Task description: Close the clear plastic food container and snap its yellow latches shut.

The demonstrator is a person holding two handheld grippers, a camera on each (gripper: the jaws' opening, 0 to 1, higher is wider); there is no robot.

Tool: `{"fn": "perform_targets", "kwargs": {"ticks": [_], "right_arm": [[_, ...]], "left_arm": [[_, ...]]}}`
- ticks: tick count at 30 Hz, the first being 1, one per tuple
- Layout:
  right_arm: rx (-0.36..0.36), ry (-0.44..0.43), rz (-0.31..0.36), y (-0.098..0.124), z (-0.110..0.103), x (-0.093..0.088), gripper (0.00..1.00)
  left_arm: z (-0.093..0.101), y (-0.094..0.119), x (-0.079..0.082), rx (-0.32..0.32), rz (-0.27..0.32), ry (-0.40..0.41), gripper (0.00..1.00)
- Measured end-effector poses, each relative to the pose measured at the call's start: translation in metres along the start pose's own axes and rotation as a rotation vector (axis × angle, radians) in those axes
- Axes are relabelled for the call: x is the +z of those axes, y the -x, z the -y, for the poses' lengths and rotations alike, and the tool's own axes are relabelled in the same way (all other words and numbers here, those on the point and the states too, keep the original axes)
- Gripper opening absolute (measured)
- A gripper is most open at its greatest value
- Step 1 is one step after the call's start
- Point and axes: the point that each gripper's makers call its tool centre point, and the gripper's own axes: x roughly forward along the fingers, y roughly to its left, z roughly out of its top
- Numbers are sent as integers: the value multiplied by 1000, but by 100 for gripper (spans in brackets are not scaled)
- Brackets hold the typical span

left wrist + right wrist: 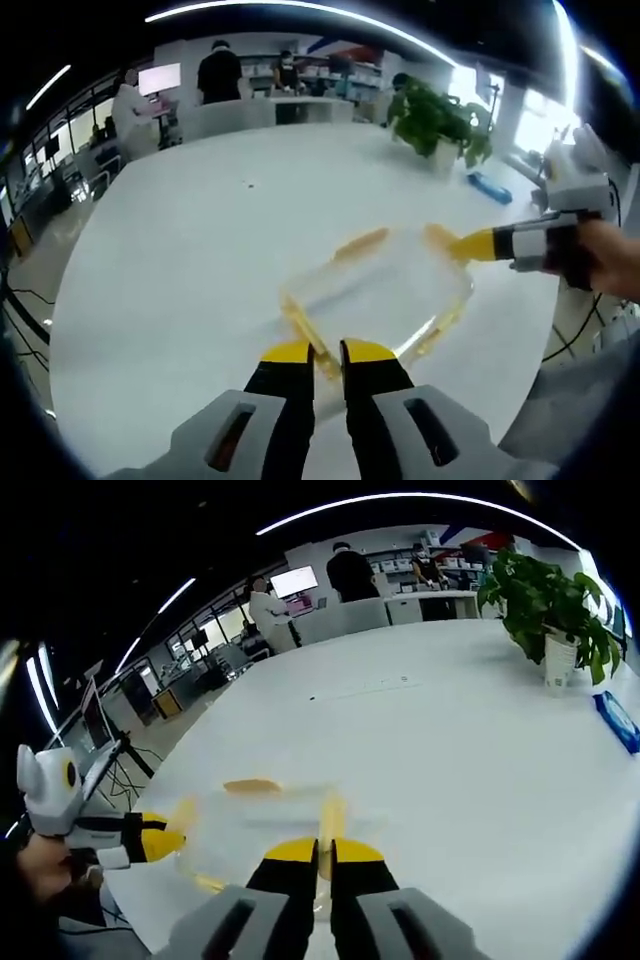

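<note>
The clear plastic container lies flat on the white table, its lid down and yellow latches on its sides. My left gripper is at its near end, jaws drawn together on the yellow latch there. My right gripper comes in from the right, held by a hand, its yellow tips closed on the far-side latch. In the right gripper view, the right gripper pinches a latch, and the left gripper holds the container's opposite end.
A potted plant and a blue object sit toward the table's far side. Several people stand at desks beyond the table. The table's edge curves close to the container.
</note>
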Motion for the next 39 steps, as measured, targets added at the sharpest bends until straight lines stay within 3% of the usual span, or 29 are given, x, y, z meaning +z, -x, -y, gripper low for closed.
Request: {"fn": "perform_targets", "kwargs": {"ticks": [8,27,32,39], "right_arm": [[14,-50,10,2,4,-1,0],[2,-74,28,4,9,-3,0],[-4,-80,13,5,14,-7,4],[-19,-76,3,6,19,-8,9]], "left_arm": [[2,1,0,-5,0,-6,7],[0,0,-1,-13,0,2,8],[-11,2,0,33,9,9,21],[-20,5,-3,57,5,48,28]]}}
